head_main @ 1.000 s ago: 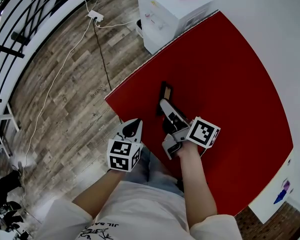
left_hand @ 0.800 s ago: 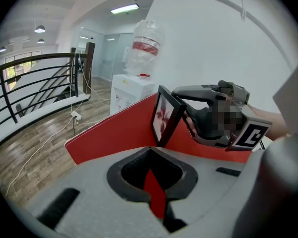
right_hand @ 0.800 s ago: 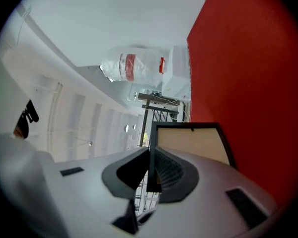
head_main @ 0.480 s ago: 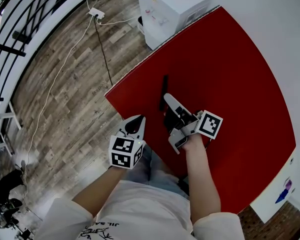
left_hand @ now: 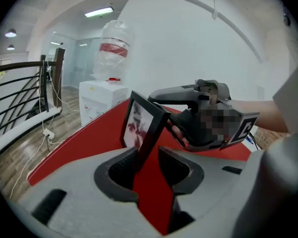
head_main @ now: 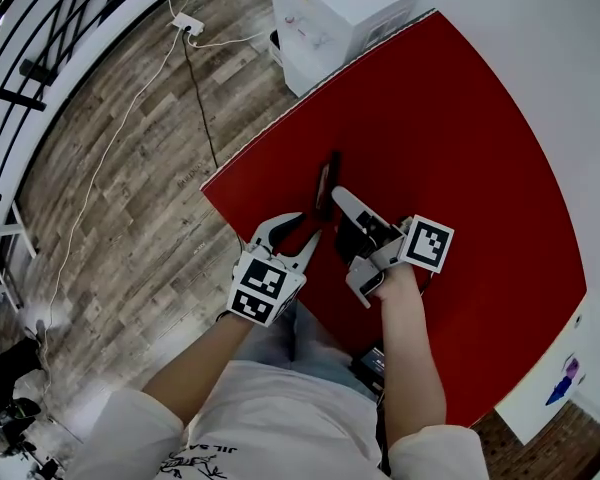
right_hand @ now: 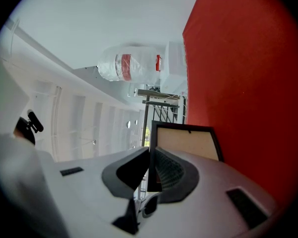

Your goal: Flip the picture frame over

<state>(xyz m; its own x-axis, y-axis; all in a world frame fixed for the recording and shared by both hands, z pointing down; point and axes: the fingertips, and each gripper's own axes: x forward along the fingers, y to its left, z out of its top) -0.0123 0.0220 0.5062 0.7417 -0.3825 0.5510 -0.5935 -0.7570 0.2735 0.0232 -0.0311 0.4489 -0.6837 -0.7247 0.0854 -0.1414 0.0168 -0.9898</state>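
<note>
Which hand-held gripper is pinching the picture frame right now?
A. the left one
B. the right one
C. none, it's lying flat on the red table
B: the right hand-held gripper has its jaws closed on the edge of the picture frame, holding it up on edge over the red table. The left hand-held gripper, whose jaws have just been opening, stands apart and does not press it.

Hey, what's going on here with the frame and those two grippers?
A person is turning a picture frame over at the red table. The right hand-held gripper is clamped on the frame's edge, holding it up on edge. The left hand-held gripper has just been opening its jaws; the frame's lower corner stands between them, not pinched.
</note>
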